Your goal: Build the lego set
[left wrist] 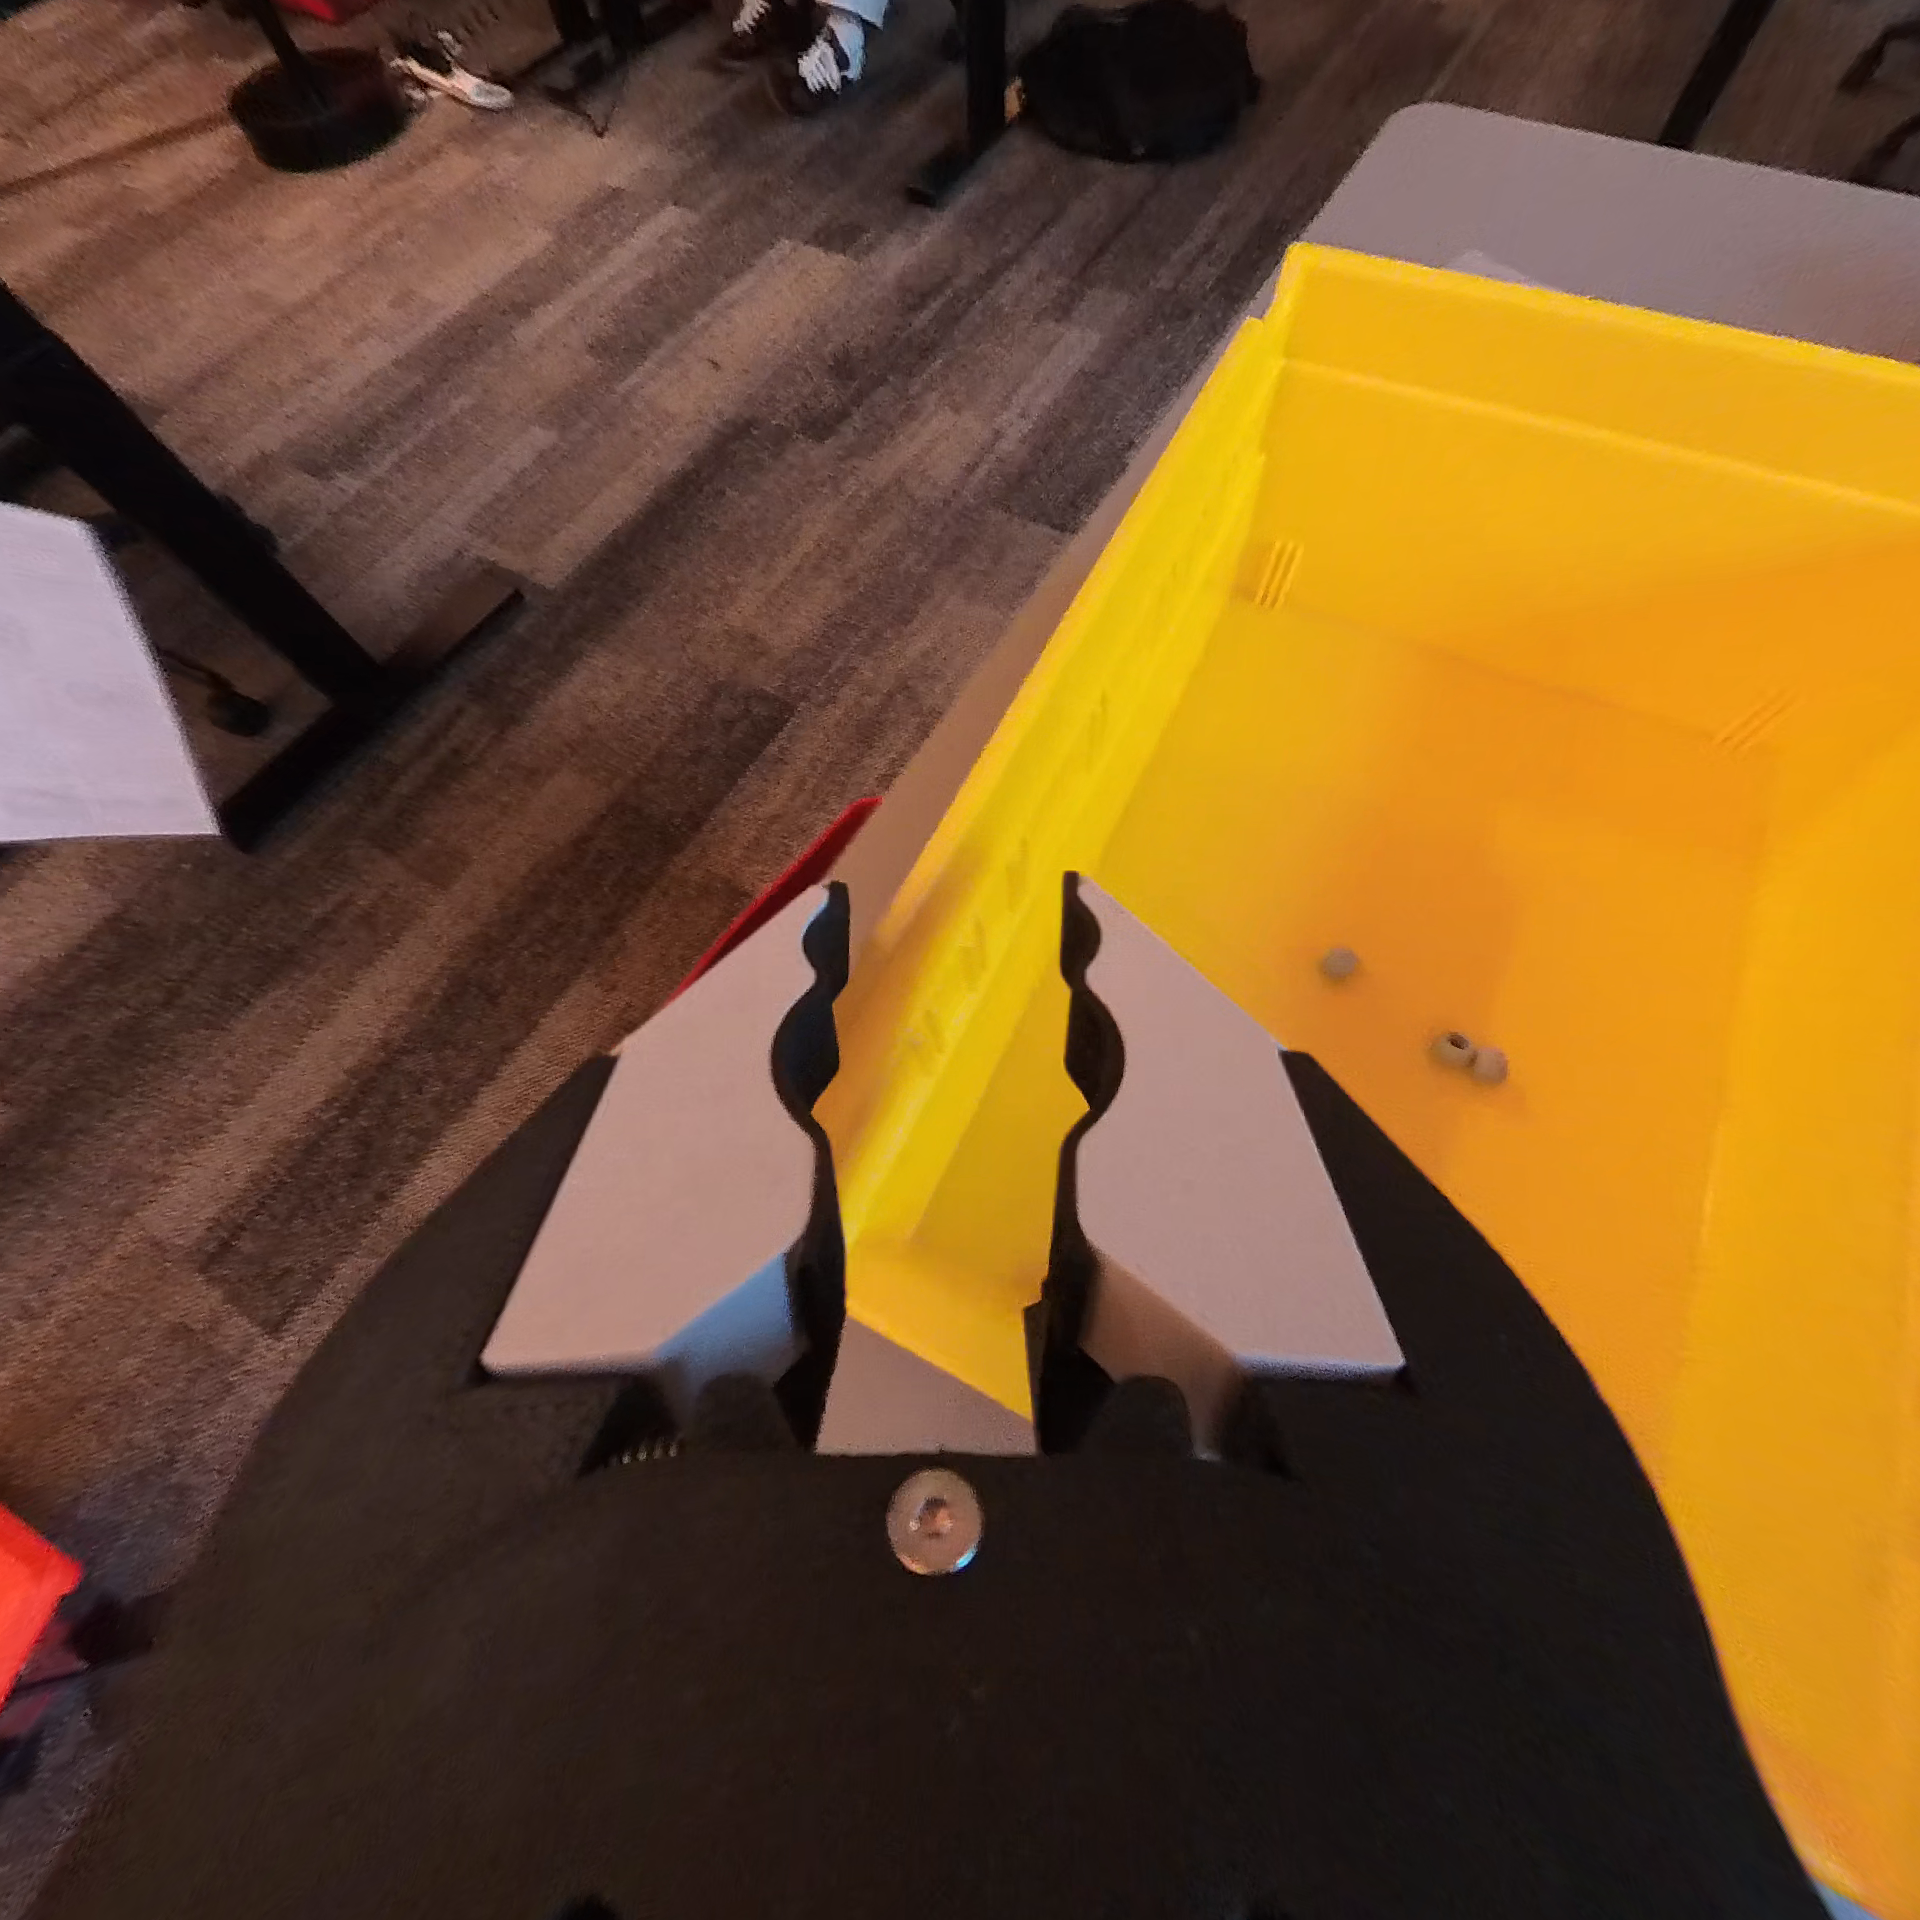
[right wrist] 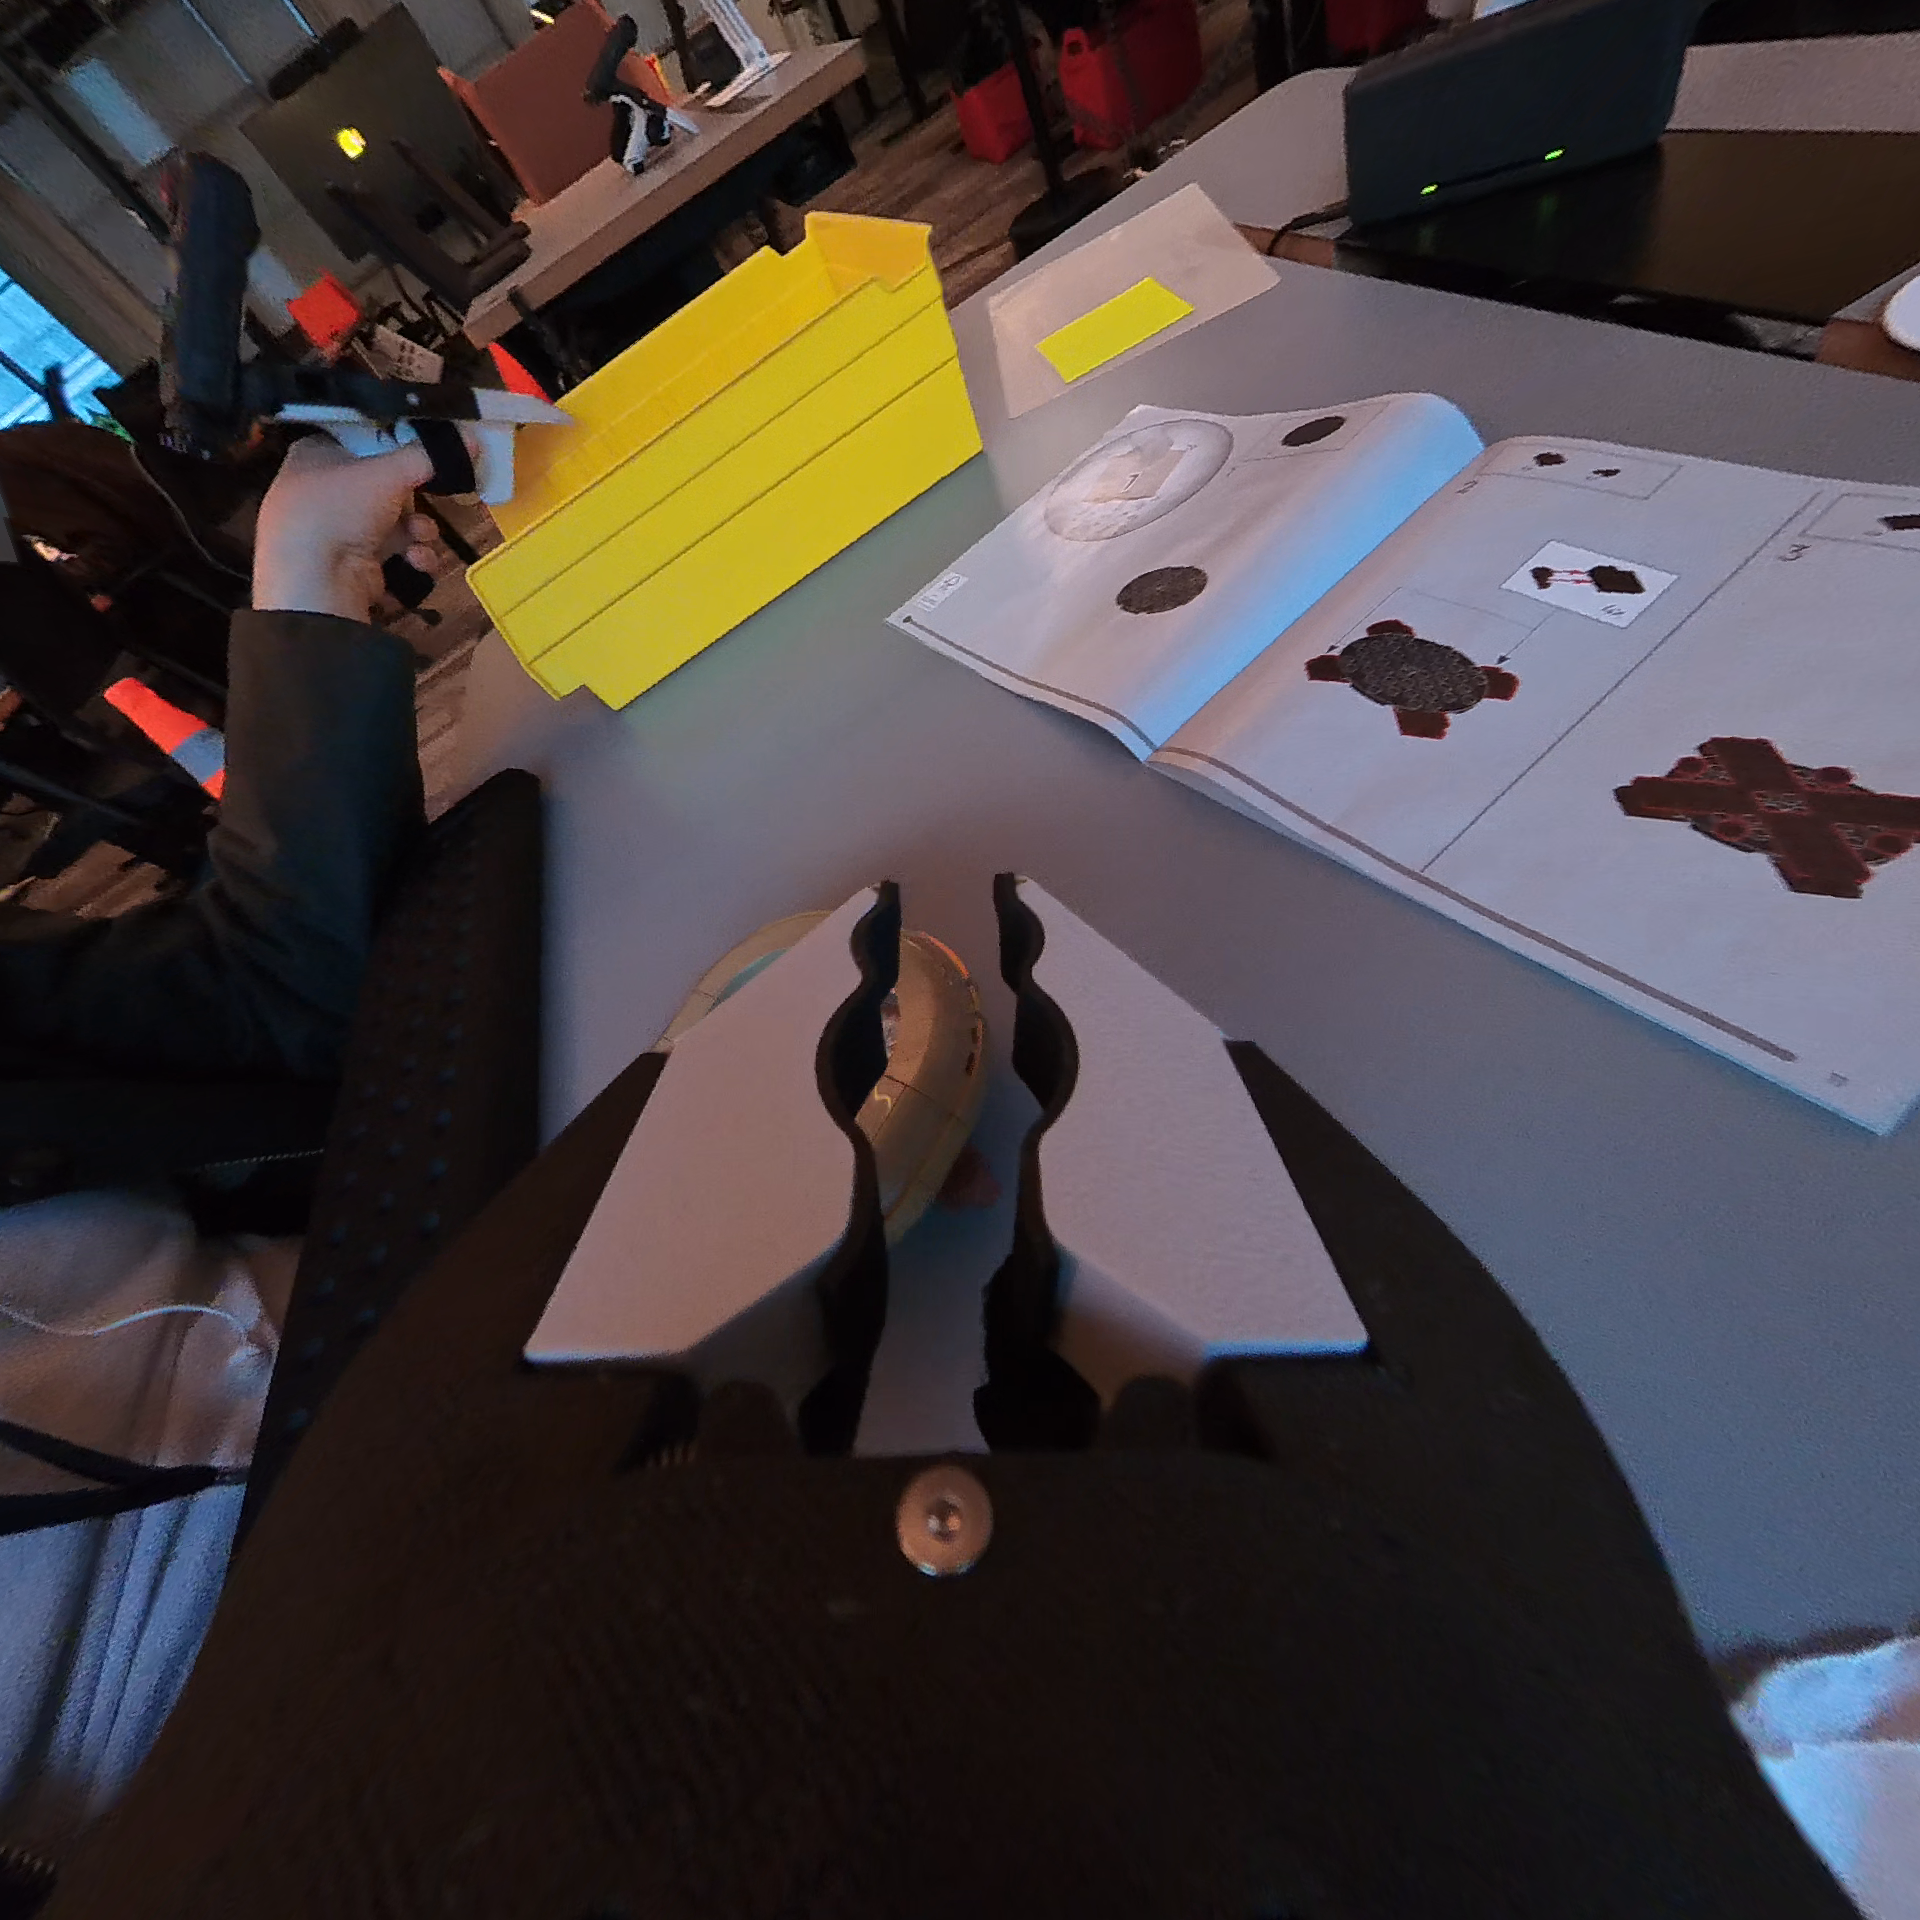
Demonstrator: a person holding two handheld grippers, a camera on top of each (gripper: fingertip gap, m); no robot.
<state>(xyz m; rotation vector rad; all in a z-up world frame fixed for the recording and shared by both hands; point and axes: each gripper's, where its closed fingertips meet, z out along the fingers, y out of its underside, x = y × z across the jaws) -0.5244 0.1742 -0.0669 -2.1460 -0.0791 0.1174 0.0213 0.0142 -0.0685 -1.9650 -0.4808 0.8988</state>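
Observation:
A yellow bin (left wrist: 1455,540) stands on the grey table (right wrist: 727,790) and shows in the right wrist view too (right wrist: 727,488). Three small grey lego pieces (left wrist: 1455,1049) lie on its floor. My left gripper (left wrist: 956,894) is open and empty, hovering over the bin's near left wall; it also shows in the right wrist view (right wrist: 540,416), held by a hand. My right gripper (right wrist: 945,894) is open and empty just above a round tan and pale-blue lego build (right wrist: 935,1049) on the table, partly hidden by the left finger. An open instruction booklet (right wrist: 1403,665) lies to the right.
A clear bag with a yellow slip (right wrist: 1122,312) lies behind the booklet. A dark device with green lights (right wrist: 1507,114) stands at the back right. A black studded strip (right wrist: 416,1039) runs along the table's left edge beside a dark sleeve (right wrist: 260,883). White cloth (right wrist: 1818,1714) shows at lower right. Some 55 cm of space lies between my two pairs of fingers.

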